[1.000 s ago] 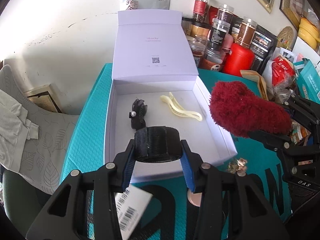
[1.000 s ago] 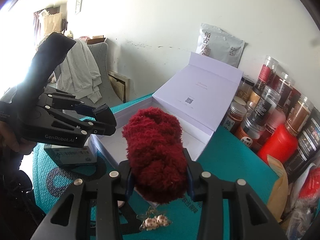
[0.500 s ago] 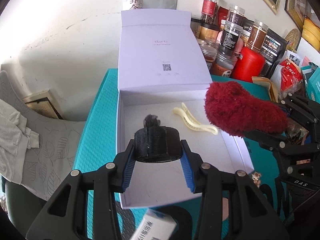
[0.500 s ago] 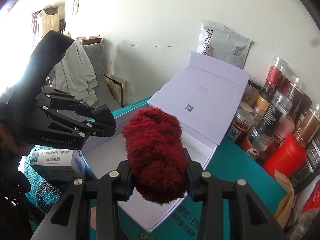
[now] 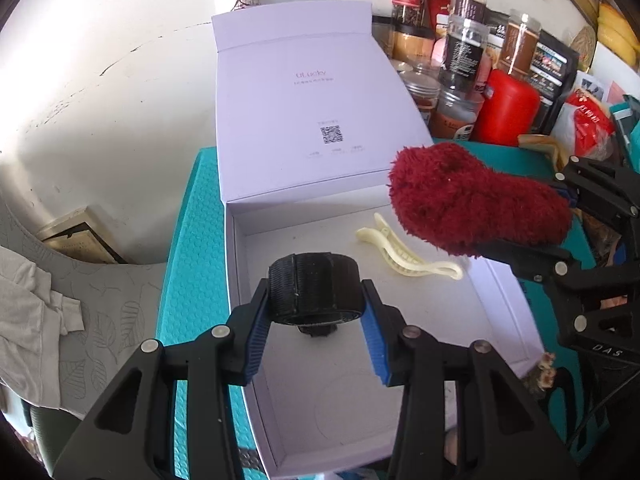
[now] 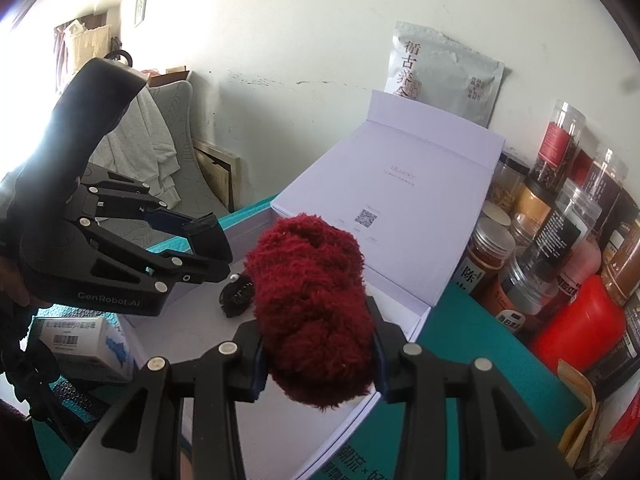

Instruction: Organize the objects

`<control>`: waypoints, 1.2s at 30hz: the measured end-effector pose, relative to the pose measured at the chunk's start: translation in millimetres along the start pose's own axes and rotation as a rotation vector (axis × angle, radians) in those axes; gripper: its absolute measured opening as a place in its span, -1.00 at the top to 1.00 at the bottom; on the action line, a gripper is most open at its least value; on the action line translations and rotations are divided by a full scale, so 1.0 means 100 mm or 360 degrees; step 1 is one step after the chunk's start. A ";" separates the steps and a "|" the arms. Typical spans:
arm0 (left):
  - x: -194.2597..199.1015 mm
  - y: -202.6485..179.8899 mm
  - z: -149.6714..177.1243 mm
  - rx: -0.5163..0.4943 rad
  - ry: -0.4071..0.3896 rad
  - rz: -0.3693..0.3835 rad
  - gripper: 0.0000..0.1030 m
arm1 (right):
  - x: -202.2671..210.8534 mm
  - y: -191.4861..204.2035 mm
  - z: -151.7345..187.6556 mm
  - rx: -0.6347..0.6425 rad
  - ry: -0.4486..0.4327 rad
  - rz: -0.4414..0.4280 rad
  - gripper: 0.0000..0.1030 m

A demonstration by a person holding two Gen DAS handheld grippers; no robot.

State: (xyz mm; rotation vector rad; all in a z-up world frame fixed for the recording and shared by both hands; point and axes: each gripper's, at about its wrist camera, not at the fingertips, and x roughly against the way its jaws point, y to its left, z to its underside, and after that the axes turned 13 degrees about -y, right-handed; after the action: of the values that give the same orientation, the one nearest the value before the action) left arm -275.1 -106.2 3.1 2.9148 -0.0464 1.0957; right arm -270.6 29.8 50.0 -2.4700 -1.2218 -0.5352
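- left gripper (image 5: 316,312): clamped on a black elastic band (image 5: 314,288), band's long axis crosswise between the blue pads. Hovers over the near-left floor of the white box (image 5: 516,312), tips pointing toward the raised lid (image 5: 304,120).
- directly under/ahead of the left tips: a small black hair piece (image 6: 237,298) on the box floor, mostly hidden by the band in the left wrist view. Judgement: a straight drop puts the band on or right beside it.
- ahead-right of the left tips: cream hair clip (image 5: 404,254) lying flat, long axis slanting from far-left to near-right.
- right gripper (image 6: 318,354): clamped on a fluffy dark red scrunchie (image 6: 312,308), whose bulk sticks out past the tips. Held above the box's right wall, tips angled in toward the box floor.
- key relation: both loads over the box; left sits deeper in, so likely releases first. Right has the clip below-left of its tips.
- risk, a guess: grippers near each other, could bump.
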 end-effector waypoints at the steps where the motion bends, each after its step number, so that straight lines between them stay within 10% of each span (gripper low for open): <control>1: -0.04 0.00 -0.01 -0.0005 0.0007 0.0001 0.21 | -0.03 -0.02 0.01 -0.0003 0.0007 0.0002 0.21; 29: -0.87 -0.08 -0.14 -0.0074 0.0176 0.0089 0.20 | -0.65 -0.29 0.22 -0.0072 0.0179 0.0094 0.07; 36: -0.82 -0.08 -0.15 -0.0093 0.0169 0.0012 -0.14 | -0.65 -0.32 0.22 -0.0086 0.0222 0.0148 -0.13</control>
State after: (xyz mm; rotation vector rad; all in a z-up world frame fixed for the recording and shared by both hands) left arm -346.4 -95.7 -39.1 2.8028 -0.0855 1.2263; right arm -329.1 13.7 3.9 -2.4725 -1.0467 -0.7108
